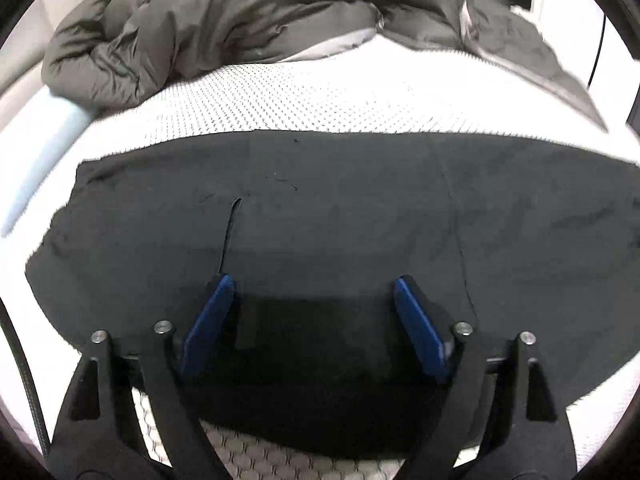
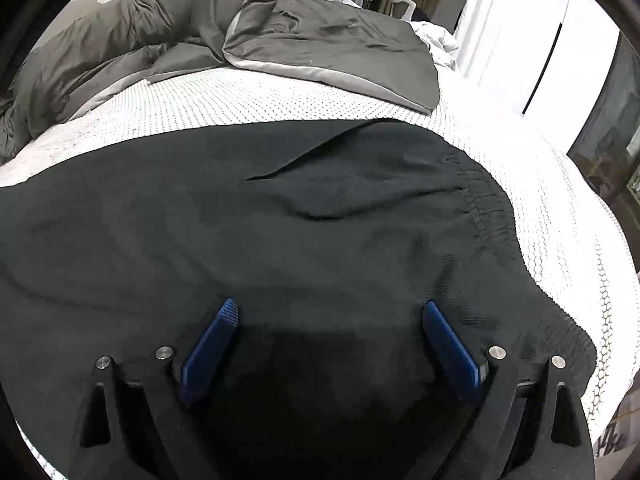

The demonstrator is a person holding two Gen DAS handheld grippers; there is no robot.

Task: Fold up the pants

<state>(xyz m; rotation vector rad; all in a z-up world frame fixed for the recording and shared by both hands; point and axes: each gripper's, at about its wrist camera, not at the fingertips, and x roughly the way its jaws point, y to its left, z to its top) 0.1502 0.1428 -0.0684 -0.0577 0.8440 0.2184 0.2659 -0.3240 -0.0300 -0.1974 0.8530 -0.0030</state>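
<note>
**Left wrist and right wrist: loose layers could slip**

Left wrist view: we are hovering the left gripper (image 1: 314, 284) over the black pants (image 1: 360, 208), which are lying flat across the white mattress (image 1: 280, 92), near the grey duvet (image 1: 208, 20). Its jaws are standing spread, pinching nothing. Closing here, we are risking catching only the top layer.

Right wrist view: we are holding the right gripper (image 2: 332, 308) spread and empty over the pants near the waistband (image 2: 484, 200). A raised crease (image 2: 304, 160) is showing; folding over it, we are likely trapping a wrinkle.
</note>
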